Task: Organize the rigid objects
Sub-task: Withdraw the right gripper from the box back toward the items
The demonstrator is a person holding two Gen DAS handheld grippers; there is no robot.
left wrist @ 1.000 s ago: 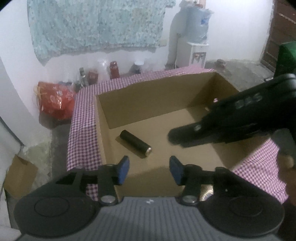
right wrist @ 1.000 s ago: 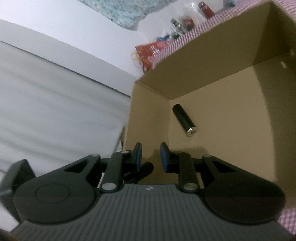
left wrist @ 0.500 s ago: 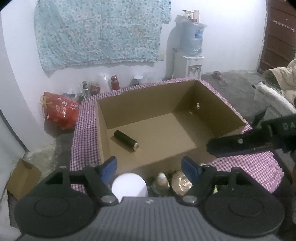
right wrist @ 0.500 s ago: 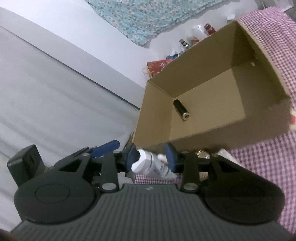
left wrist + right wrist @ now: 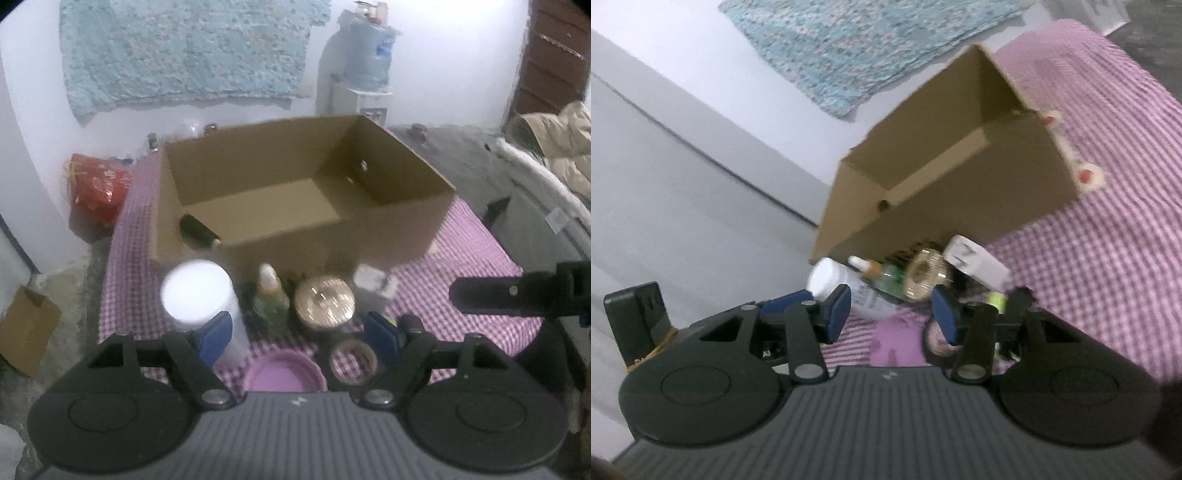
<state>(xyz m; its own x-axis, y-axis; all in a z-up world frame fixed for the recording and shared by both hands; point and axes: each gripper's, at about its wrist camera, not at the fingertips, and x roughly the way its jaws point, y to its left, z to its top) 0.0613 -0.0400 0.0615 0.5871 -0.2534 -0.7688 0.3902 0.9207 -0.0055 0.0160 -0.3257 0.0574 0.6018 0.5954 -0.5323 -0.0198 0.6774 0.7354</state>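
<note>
My left gripper [image 5: 299,332] stands wide with nothing between its pads, above the pink lid [image 5: 284,373] and tape roll [image 5: 354,356]. My right gripper [image 5: 894,314] is opening, empty too. The white bottle [image 5: 201,299], dropper bottle [image 5: 271,295] and gold lid [image 5: 325,301] stand just before the cardboard box [image 5: 369,236], where a black cylinder [image 5: 199,230] lies.

My left gripper [image 5: 299,332] pointed steeply downward toward twelve o'clock, its blue pads [image 5: 214,334] standing wide apart with nothing pressed between them. My right gripper [image 5: 892,314] was angled down more shallowly, jaws opening and pinching nothing. In the left wrist view, one dark finger of the right gripper [image 5: 491,295] reached in from three o'clock, lying roughly level.
</note>
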